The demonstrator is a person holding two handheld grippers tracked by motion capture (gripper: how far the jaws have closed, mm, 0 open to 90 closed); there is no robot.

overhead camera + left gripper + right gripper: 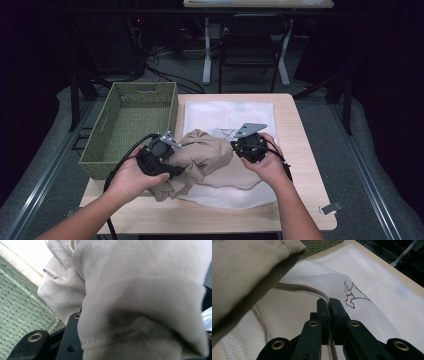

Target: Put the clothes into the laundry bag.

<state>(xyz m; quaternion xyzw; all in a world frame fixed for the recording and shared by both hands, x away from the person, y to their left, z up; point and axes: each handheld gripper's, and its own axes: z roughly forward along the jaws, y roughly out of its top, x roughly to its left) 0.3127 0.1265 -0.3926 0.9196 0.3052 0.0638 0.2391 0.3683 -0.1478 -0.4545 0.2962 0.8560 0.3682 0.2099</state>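
Low at center of the high view, the left gripper (pixel 172 162) has its jaws clamped on a bunched beige garment (pixel 202 157). Right of it, the right gripper (pixel 239 145) pinches the white mesh cloth (pixel 227 112) on the bench (pixel 300 150). Farther upper left sits a green woven basket (pixel 107 145).

A dim lab or recording room: a small wooden surface (pixel 300 200) stands between metal floor rails (pixel 367 175), with tangled cables (pixel 165 75), a black chair (pixel 252 45) and another desk (pixel 260 4) behind, dark curtains around.
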